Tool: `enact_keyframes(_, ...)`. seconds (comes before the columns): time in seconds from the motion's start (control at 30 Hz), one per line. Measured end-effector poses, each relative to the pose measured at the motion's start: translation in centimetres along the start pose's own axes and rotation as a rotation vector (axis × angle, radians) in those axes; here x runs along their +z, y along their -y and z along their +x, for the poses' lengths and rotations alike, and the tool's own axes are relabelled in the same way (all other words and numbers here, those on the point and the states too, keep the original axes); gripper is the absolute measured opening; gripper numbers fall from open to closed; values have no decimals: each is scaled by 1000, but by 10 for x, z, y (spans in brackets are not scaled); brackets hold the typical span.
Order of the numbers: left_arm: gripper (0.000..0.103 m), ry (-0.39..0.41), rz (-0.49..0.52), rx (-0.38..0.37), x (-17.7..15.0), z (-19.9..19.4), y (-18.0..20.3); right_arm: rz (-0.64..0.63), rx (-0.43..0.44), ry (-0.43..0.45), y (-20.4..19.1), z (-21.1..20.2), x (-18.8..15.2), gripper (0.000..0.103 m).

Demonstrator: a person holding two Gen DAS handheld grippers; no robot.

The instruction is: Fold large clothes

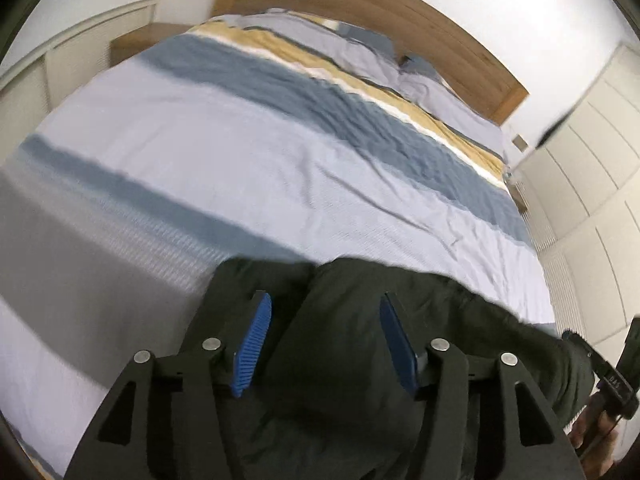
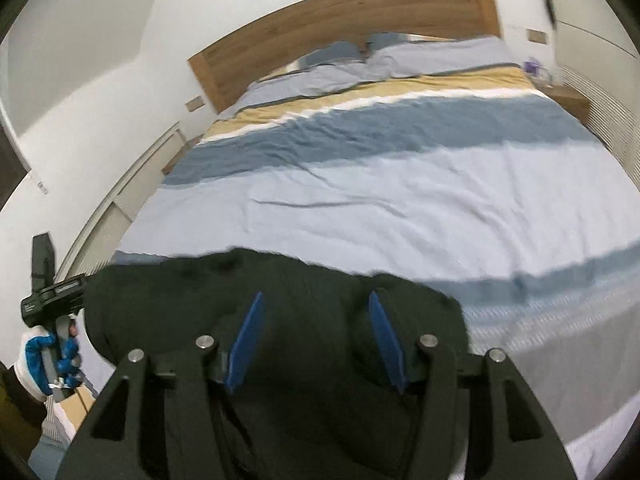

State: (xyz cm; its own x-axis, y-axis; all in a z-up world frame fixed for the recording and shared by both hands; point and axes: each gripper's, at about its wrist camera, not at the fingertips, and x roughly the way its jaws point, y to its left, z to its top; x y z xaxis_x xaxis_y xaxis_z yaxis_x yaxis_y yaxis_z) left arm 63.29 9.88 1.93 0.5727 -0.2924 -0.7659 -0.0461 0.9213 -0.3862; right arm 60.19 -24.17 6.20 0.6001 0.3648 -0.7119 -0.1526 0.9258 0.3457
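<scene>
Left gripper (image 1: 324, 320) and right gripper (image 2: 316, 316): both sets of blue pads stand apart, nothing pinched. Dark garment (image 2: 288, 292) lies bunched below them at the near edge of the bed (image 2: 400, 208). Striped cover runs beyond to pillows (image 2: 432, 56) and wooden headboard (image 2: 340, 12)
</scene>
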Motion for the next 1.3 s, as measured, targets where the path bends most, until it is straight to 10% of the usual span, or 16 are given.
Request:
enact_keyframes(0.3, 64, -96, 142, -28, 5, 47, 50, -86, 115, -119, -73, 65, 36, 59)
enact_keyframes(0.83, 66, -79, 305, 72, -146, 29, 45, -165, 59, -294, -65, 66, -116, 68)
enact_keyframes(1.3, 68, -28, 321, 192, -186, 57, 35, -207, -22, -235, -55, 96, -171, 75)
